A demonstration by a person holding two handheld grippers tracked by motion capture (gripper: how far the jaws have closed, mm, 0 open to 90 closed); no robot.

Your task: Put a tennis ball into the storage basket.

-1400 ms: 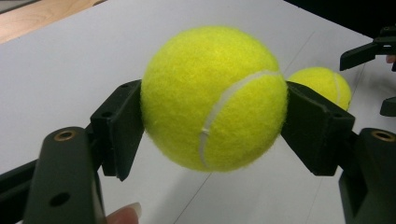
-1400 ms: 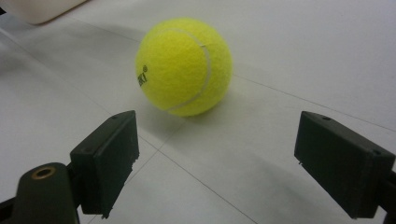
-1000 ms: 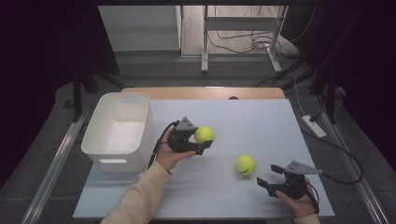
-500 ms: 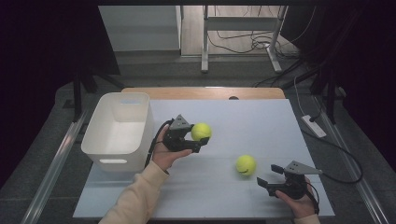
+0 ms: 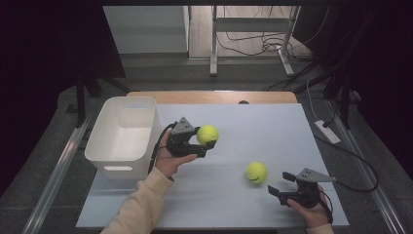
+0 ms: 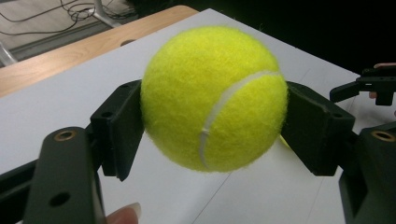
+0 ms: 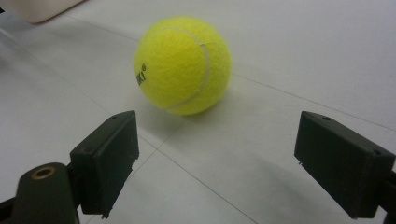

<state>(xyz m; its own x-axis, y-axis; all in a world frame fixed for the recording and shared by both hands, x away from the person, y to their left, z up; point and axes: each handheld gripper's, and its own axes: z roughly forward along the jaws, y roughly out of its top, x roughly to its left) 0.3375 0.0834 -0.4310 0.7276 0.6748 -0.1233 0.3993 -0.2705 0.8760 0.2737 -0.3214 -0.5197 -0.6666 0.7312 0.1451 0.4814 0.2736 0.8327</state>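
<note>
Tennis ball [image 6: 214,97] clamped across its widest part in left gripper [image 5: 207,141] fingers, above desk [image 5: 272,126] beside white bin [image 5: 124,139]. Light, springy, fuzzy felt grips well. Right gripper [image 5: 276,191] spread wide, empty, near second ball [image 7: 183,65].

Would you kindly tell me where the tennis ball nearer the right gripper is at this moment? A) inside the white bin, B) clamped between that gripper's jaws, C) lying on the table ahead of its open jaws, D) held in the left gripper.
C: the tennis ball lies on the table, ahead of the right gripper, whose jaws stand wide apart.
</note>
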